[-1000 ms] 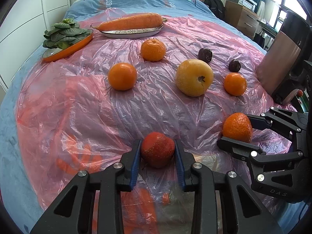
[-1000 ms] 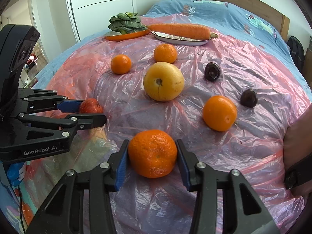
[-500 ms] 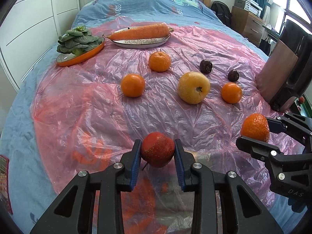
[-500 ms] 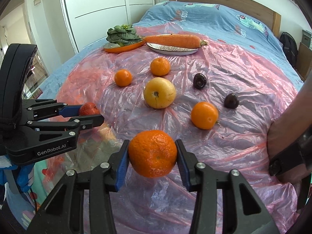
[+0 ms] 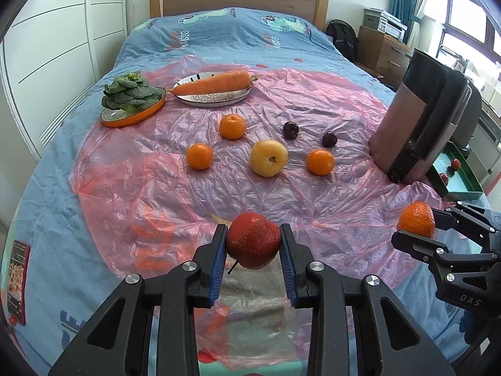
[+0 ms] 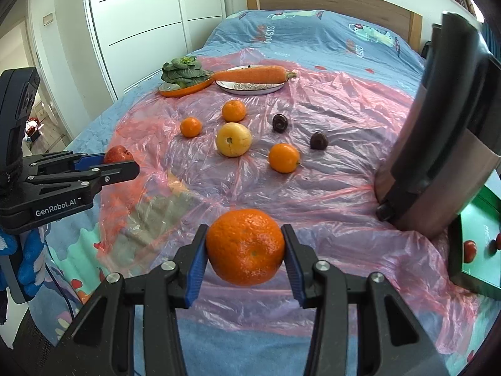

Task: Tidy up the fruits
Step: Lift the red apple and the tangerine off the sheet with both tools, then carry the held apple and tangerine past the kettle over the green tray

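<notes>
My left gripper (image 5: 253, 247) is shut on a red apple (image 5: 253, 240) and holds it above the near edge of the pink plastic sheet (image 5: 156, 188). My right gripper (image 6: 245, 247) is shut on a mandarin (image 6: 245, 246), also lifted; it shows in the left wrist view (image 5: 416, 219) too. On the sheet lie three more mandarins (image 5: 199, 156) (image 5: 232, 126) (image 5: 320, 162), a yellow apple (image 5: 268, 158) and two dark plums (image 5: 290, 130) (image 5: 329, 139). The left gripper with the red apple (image 6: 117, 154) shows at the left of the right wrist view.
A carrot on a white plate (image 5: 216, 95) and greens on an orange dish (image 5: 133, 108) sit at the far side. A dark upright container (image 5: 422, 125) stands right. A green tray (image 6: 476, 244) with small red fruits lies beyond it. A phone (image 5: 17, 282) lies left.
Both grippers have risen and pulled back from the bed with their fruits, so the whole sheet and headboard now show. The fruits on the sheet have not moved.
</notes>
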Demonstrator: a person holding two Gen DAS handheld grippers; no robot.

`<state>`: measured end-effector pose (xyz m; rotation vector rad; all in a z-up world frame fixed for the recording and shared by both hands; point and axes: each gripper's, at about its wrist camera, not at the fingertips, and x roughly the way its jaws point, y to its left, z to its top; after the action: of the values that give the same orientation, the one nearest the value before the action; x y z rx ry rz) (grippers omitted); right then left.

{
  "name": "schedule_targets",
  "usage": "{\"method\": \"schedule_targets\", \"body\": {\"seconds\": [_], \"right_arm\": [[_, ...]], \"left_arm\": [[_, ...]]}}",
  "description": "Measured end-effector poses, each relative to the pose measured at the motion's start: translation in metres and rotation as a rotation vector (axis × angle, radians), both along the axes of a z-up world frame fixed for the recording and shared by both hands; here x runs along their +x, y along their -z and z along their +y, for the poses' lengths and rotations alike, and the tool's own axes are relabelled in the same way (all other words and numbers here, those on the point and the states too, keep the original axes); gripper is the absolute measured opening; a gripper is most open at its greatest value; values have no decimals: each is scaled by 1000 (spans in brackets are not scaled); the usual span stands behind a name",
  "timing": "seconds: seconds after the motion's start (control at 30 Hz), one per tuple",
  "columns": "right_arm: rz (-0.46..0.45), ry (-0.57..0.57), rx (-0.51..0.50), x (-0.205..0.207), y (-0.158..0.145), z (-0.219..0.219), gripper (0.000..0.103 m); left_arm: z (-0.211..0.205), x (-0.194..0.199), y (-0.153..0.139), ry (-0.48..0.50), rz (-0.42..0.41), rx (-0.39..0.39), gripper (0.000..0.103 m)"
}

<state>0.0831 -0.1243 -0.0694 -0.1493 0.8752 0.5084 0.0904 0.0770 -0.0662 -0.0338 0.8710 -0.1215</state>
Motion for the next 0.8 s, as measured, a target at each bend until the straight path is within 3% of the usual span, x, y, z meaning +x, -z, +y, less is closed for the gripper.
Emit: {"method": "schedule_targets", "body": {"seconds": [0.5,0.8], "right_arm": [[-32,203,2,-44,-25,-102,54],[-50,333,27,-57,-32,-172,54]], "left_arm": [[-87,-46,-31,155,-25,-49,28],[-157,-59,-42,284,-26,-26,28]]}}
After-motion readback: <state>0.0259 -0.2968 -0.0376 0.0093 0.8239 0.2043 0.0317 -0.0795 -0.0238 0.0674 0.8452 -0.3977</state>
